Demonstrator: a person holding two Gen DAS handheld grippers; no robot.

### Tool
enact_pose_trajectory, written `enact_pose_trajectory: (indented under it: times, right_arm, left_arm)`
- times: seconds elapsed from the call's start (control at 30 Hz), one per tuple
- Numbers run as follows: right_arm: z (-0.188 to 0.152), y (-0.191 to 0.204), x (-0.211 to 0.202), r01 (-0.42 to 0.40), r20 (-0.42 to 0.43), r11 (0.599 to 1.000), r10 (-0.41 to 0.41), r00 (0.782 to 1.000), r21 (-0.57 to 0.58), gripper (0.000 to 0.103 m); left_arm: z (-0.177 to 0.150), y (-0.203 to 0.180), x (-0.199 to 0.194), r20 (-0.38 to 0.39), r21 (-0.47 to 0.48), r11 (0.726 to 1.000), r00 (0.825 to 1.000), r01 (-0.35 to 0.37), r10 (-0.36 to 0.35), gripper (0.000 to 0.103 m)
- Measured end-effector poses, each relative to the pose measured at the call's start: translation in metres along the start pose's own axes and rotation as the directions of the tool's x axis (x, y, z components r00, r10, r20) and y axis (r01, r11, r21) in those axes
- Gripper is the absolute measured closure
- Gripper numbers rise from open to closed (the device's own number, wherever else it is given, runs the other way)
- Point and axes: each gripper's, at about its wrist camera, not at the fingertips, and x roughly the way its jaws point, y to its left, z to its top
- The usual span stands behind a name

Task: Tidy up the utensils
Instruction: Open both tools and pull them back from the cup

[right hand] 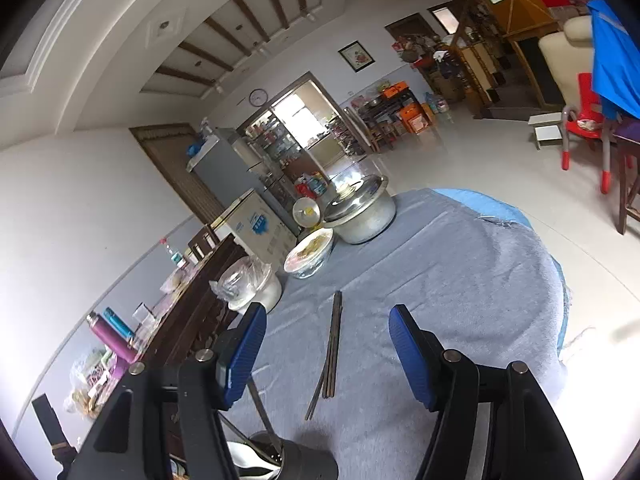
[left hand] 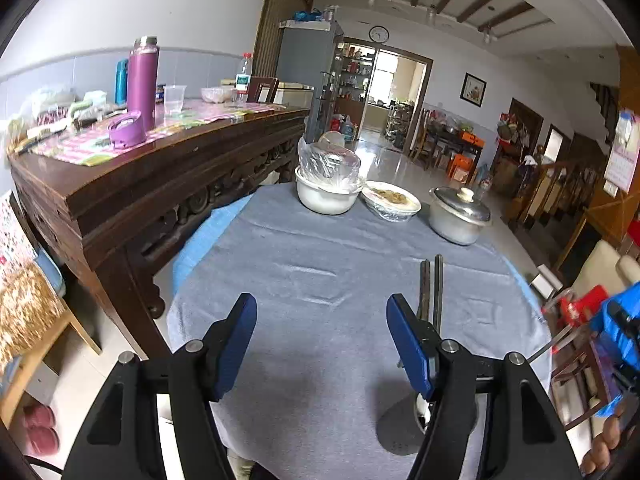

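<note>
Dark chopsticks [left hand: 432, 292] lie on the grey-blue tablecloth [left hand: 320, 272], just right of my left gripper's right finger. My left gripper [left hand: 320, 344] is open and empty above the cloth. A grey utensil holder [left hand: 404, 428] with a spoon inside sits behind its right finger. In the right wrist view the chopsticks [right hand: 333, 344] lie between the fingers of my right gripper [right hand: 326, 354], which is open and empty. The utensil holder [right hand: 288, 460] stands at the bottom edge with utensils in it.
At the table's far side stand a white pot with a plastic bag [left hand: 328, 188], a covered food dish [left hand: 392, 200] and a lidded metal pot [left hand: 458, 216]. A dark wooden sideboard [left hand: 160, 168] stands left, with a purple flask [left hand: 142, 80]. Red chair [right hand: 584, 120] right.
</note>
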Motion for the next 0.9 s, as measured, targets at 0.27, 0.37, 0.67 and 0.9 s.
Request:
enact_pose_trajectory:
  times: [0.27, 0.37, 0.67, 0.9]
  right_arm:
    - [-0.004, 0.012, -0.002, -0.014, -0.005, 0.999, 0.014, 1.0, -0.043, 0.035]
    - [-0.005, 0.016, -0.002, -0.017, -0.006, 0.999, 0.017, 1.0, -0.052, 0.035]
    - [-0.012, 0.028, 0.002, -0.017, -0.024, 0.996, 0.015, 1.0, -0.083, 0.035]
    - [-0.016, 0.032, 0.004, -0.018, -0.034, 0.996, 0.015, 0.999, -0.088, 0.035]
  left_arm:
    - [-0.003, -0.009, -0.008, 0.042, 0.065, 0.996, 0.998, -0.056, 0.053, 0.034]
    - [-0.004, -0.01, -0.01, 0.056, 0.08, 0.994, 0.996, -0.07, 0.066, 0.034]
    - [-0.006, -0.009, -0.012, 0.068, 0.102, 0.99, 0.994, -0.095, 0.089, 0.034]
    - [-0.007, -0.006, -0.013, 0.068, 0.098, 0.99, 0.993, -0.099, 0.093, 0.033]
